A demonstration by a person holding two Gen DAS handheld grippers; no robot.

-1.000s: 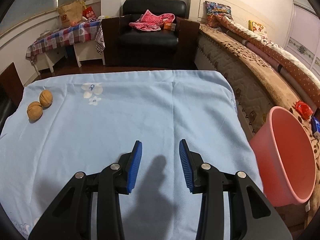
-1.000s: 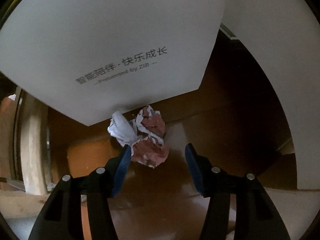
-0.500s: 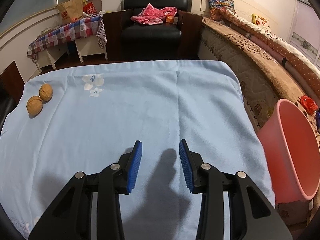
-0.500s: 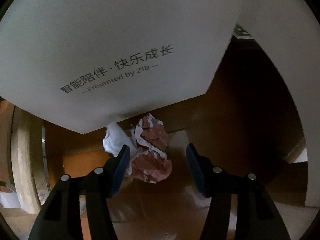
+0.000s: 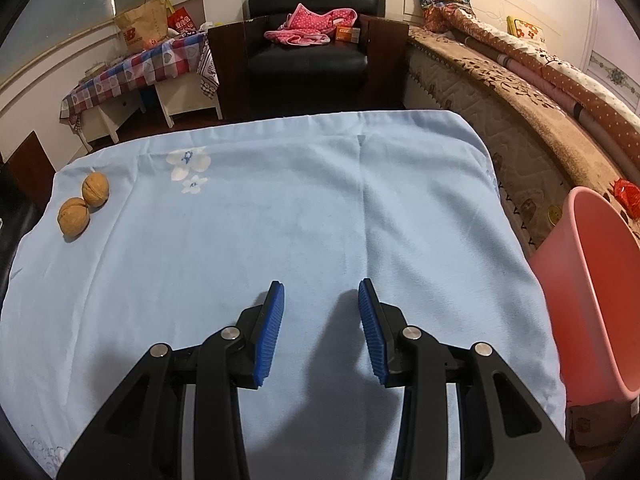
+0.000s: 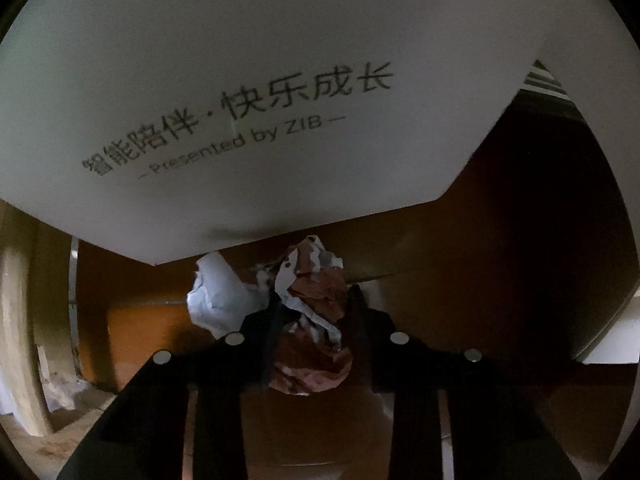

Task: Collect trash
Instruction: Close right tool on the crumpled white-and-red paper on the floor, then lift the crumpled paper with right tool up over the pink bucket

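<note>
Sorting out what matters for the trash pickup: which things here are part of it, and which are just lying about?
Part of the job:
crumpled paper, between the right gripper jaws, which have just been closing
pink bucket

Lying about:
two walnuts
white printed box
blue cloth

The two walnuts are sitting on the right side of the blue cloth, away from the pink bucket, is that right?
Not quite. The two walnuts sit on the left side of the blue cloth, near its left edge, as the left wrist view shows. They are indeed away from the pink bucket, which stands past the cloth's right edge.
</note>
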